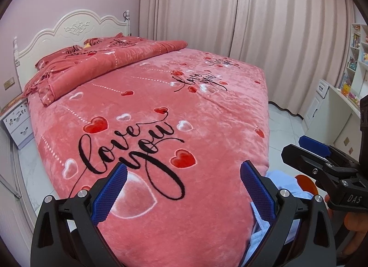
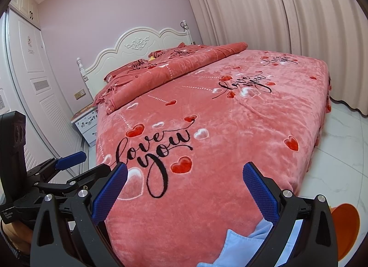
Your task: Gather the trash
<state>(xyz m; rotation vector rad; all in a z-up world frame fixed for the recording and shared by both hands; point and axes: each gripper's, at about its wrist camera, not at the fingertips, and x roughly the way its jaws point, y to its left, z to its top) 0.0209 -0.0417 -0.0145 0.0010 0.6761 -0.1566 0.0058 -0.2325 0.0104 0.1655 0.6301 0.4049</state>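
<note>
Both the left gripper and the right gripper hold their jaws wide apart and empty over the near end of the pink plush heart-print bed. No trash shows ahead; only a small yellow object, unclear, lies far beyond near the pillows, neither hand clearly nearer.

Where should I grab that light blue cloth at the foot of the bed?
Pinch the raised fold of the blue cloth from above with the right gripper, probably. It lies crumpled at the bed's near corner, partly behind the fingers, so its full shape is unclear.
</note>
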